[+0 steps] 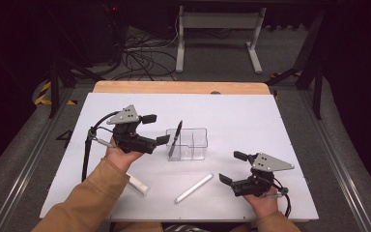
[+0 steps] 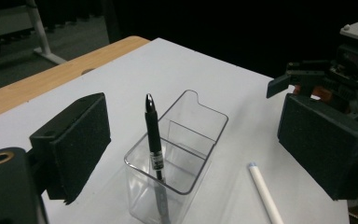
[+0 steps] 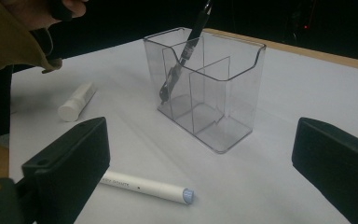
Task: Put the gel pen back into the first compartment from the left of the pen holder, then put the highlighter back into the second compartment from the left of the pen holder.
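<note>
Black pen: leaning in the left compartment of the clear holder, mid-surface.
Left gripper: jaws wide apart, empty, just left of the holder.
Right gripper: jaws wide, empty, toward the near right corner.
White marker: lying near the front edge.
White tube: beside the left sleeve.

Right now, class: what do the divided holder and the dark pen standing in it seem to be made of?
Holder: probably clear hard plastic, glossy; the table shows through its walls and divider. Pen: seemingly black plastic, shiny, with highlights on its rounded tip.
</note>
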`<state>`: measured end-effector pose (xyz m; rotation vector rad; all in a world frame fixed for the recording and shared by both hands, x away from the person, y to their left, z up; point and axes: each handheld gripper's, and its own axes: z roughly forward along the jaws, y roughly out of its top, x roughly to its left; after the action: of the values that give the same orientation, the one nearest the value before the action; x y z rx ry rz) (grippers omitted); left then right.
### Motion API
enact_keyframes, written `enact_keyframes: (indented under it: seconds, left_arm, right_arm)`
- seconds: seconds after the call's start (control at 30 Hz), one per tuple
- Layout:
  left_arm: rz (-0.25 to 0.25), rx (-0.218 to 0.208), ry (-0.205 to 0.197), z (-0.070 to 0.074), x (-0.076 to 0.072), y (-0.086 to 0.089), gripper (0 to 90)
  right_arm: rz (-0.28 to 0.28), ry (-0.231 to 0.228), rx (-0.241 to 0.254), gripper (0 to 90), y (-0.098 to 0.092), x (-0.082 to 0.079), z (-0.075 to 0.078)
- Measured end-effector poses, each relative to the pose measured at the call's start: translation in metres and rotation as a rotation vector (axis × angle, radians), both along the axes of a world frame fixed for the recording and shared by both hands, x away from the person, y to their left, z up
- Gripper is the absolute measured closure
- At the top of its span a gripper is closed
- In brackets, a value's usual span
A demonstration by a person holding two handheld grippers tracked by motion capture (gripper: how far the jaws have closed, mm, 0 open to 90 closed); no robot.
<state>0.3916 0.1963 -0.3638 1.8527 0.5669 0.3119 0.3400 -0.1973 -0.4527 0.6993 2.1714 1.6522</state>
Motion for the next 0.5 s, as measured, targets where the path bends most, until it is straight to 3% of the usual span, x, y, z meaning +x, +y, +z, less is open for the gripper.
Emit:
enact_keyframes:
  seconds: [0.13,0.2,0.33,0.5]
  left_arm:
    - [-0.012,0.015,0.036,0.003,-0.010,-0.004,9.1]
    - [-0.011,0.042,0.036,0.004,-0.015,-0.006,8.0]
    - [-0.028,0.078,0.076,0.005,-0.027,-0.014,6.7]
    - [-0.054,0.107,0.091,0.003,-0.039,-0.025,6.7]
  right_arm:
    - [0.009,0.000,0.001,6.2,0.000,0.000,0.001]
    - [0.016,0.001,-0.001,6.3,0.000,0.000,0.001]
    - [0.014,0.001,-0.002,6.3,-0.001,-0.001,0.002]
    - [-0.005,-0.013,0.002,5.2,-0.003,-0.002,0.004]
